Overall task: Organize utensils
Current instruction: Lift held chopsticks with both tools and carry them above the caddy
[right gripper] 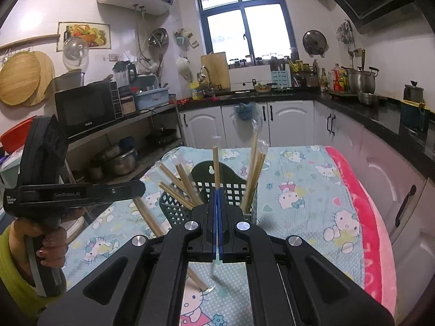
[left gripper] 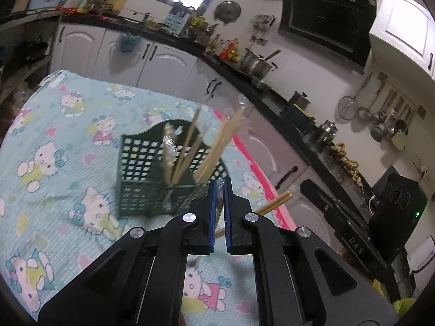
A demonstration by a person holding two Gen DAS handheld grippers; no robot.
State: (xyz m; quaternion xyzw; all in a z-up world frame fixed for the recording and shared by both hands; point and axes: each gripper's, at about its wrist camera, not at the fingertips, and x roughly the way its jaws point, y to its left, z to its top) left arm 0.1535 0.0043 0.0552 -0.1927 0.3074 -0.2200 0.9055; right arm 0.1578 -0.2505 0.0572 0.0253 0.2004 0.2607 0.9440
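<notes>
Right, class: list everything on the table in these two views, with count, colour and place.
basket: one, dark green, on the cloth.
standing chopsticks: several, pale wood, leaning in the basket.
cloth: one, light blue with pink edge, covering the table.
left gripper: one, black with blue pads, shut on a chopstick pair near the basket.
right gripper: one, black with blue pads, shut on a single chopstick above the basket.

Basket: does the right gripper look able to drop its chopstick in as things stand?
Probably yes. The right gripper holds its chopstick upright by the basket, and the middle, between the leaning chopsticks, looks free.
</notes>
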